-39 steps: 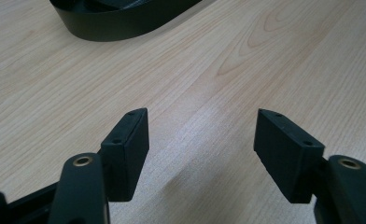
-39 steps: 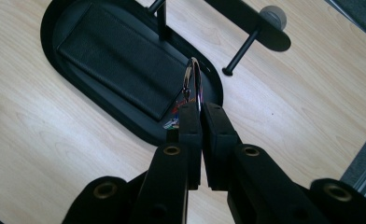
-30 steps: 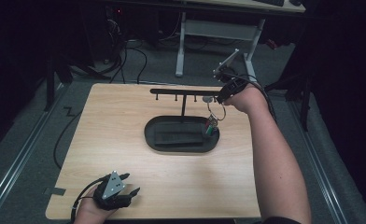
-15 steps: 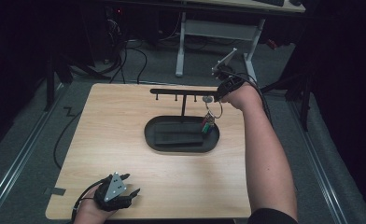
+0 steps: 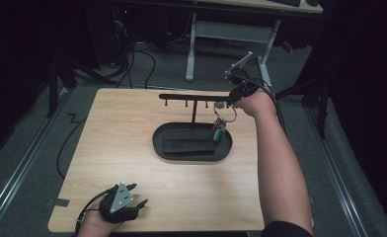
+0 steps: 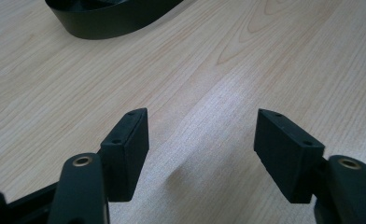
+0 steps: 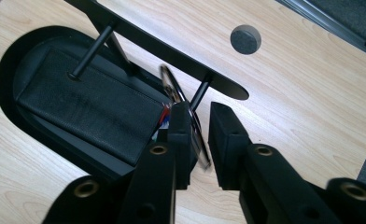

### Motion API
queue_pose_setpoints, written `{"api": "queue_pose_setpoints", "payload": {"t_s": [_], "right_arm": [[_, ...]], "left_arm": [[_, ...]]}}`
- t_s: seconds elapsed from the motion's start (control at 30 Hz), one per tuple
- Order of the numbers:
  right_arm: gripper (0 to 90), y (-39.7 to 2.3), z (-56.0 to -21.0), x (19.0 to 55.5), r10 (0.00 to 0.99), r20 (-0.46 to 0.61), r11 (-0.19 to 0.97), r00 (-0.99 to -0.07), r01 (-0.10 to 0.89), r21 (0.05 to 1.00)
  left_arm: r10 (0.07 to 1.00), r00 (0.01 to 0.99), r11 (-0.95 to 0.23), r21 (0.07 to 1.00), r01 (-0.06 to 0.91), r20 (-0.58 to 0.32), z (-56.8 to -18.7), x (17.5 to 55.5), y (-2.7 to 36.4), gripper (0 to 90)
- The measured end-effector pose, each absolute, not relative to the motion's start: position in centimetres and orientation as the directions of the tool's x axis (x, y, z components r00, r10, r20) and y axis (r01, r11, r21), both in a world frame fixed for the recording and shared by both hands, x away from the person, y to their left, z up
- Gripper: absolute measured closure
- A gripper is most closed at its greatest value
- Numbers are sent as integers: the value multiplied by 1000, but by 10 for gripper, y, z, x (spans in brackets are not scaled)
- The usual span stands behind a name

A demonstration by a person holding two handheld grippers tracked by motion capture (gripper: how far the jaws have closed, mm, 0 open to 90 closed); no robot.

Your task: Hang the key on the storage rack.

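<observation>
The metal key ring [image 7: 190, 123], with a small red-and-green tag [image 5: 217, 132] dangling below it, hangs at the right end of the black T-shaped hook rack [image 5: 194, 98], looped at or just beside the end peg [image 7: 199, 92]; whether it rests fully on the peg cannot be told, as the ring is blurred. The right gripper [image 7: 200, 135] stands directly at the ring, which lies against its left jaw and in the narrow gap between the two jaws; the jaws are nearly together but the far jaw appears slightly apart from the ring, so a firm grip cannot be confirmed. The step in hand is judged to be seating or lifting the ring at the peg. The next move calls for keeping the ring plane square to the peg and moving along the peg axis. The tag hangs above the black oval tray [image 5: 158, 144] forming the rack base. The left gripper [image 6: 202, 140] rests idle with jaws wide apart over the light wooden bench [image 5: 122, 123], near its front edge, well apart from the rack.
</observation>
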State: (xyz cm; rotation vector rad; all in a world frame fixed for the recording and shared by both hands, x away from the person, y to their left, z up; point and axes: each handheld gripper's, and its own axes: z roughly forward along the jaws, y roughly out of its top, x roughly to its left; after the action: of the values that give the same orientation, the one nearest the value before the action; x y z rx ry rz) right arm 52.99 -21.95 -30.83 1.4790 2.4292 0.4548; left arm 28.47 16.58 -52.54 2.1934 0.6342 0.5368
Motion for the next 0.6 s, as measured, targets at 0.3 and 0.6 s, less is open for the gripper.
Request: {"api": "queue_pose_setpoints", "payload": {"t_s": [0.3,0.6], "right_arm": [[534,-218,-305,513,899,-51,414,-435,805,426],[384,-222,-310,489,906,-31,385,-423,789,480]], "left_arm": [[602,782,-568,775,277,161,-525,287,167,359],[604,782,-560,780,281,152,-524,287,167,359]]}}
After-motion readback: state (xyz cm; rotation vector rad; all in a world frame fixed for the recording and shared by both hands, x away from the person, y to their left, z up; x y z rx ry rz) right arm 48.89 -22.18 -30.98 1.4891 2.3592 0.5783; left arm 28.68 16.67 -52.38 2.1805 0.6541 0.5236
